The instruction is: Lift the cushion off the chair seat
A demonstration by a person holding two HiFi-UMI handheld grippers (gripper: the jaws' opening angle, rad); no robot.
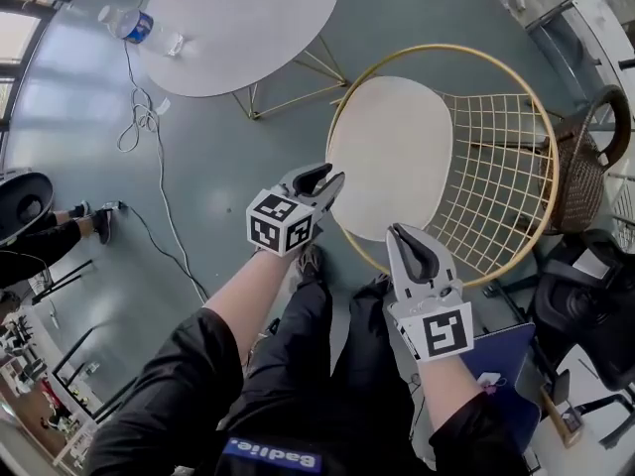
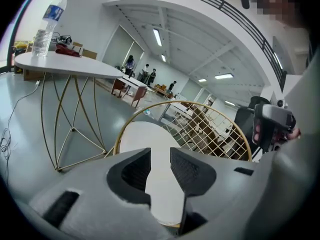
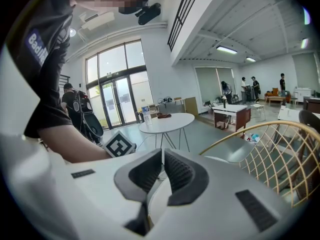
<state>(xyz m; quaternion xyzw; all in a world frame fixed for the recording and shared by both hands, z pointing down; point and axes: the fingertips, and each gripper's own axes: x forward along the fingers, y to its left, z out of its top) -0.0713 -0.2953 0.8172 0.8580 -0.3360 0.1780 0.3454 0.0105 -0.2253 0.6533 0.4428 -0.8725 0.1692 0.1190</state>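
Note:
A white oval cushion (image 1: pixel 392 152) lies flat on the seat of a gold wire chair (image 1: pixel 496 167). My left gripper (image 1: pixel 322 181) hovers at the cushion's near left edge. Its jaws are open, and nothing is between them. The left gripper view looks through the gap of the left gripper (image 2: pixel 160 154) onto the cushion (image 2: pixel 145 136). My right gripper (image 1: pixel 417 251) is by the chair's front rim, just short of the cushion, jaws shut on nothing. In the right gripper view the right gripper (image 3: pixel 163 154) has the cushion (image 3: pixel 233 149) to its right.
A round white table (image 1: pixel 248 28) on gold legs stands to the upper left, with a water bottle (image 1: pixel 139 28) on it. A white cable (image 1: pixel 149 137) trails over the grey floor. A wicker chair (image 1: pixel 585 167) and a black office chair (image 1: pixel 595 305) crowd the right side.

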